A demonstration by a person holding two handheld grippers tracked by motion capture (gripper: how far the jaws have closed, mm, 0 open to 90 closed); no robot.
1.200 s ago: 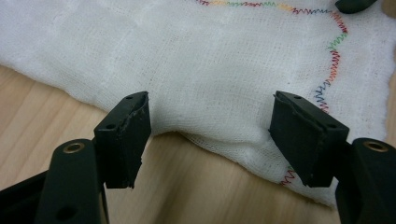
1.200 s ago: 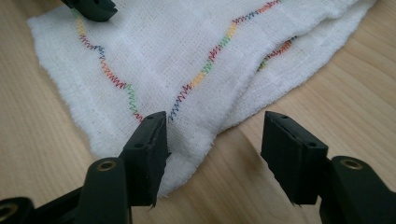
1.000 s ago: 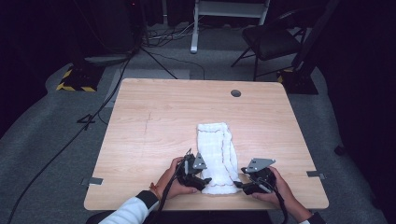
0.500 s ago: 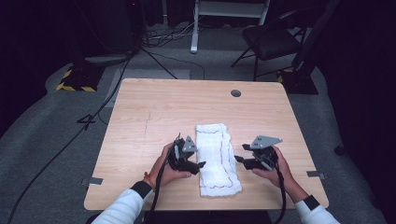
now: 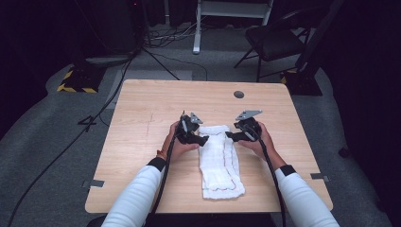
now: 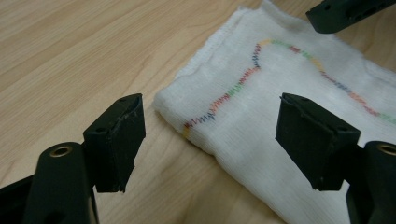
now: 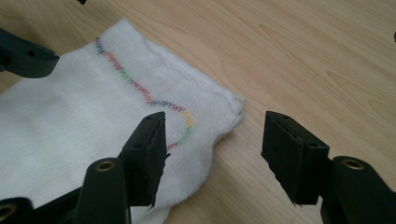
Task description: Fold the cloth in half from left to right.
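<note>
A folded white towel (image 5: 218, 161) with a multicoloured zigzag stitch lies lengthwise on the wooden table (image 5: 142, 113). My left gripper (image 5: 201, 140) is at its far left corner and my right gripper (image 5: 231, 135) at its far right corner, both pointing inward. In the left gripper view the left gripper (image 6: 210, 140) is open, its jaws just having widened, and straddles the towel (image 6: 280, 93) corner without touching it. In the right gripper view the right gripper (image 7: 212, 154) is open too, also just having widened, with the towel (image 7: 70, 116) corner between its jaws.
A round cable hole (image 5: 239, 94) sits near the table's far edge. Behind the table stand a black chair (image 5: 276, 40) and a white stand (image 5: 231, 9), with cables on the grey floor. Bare wood lies left and right of the towel.
Both hands have moved away from the person, from the towel's near end to its far end. The towel has stayed where it was.
</note>
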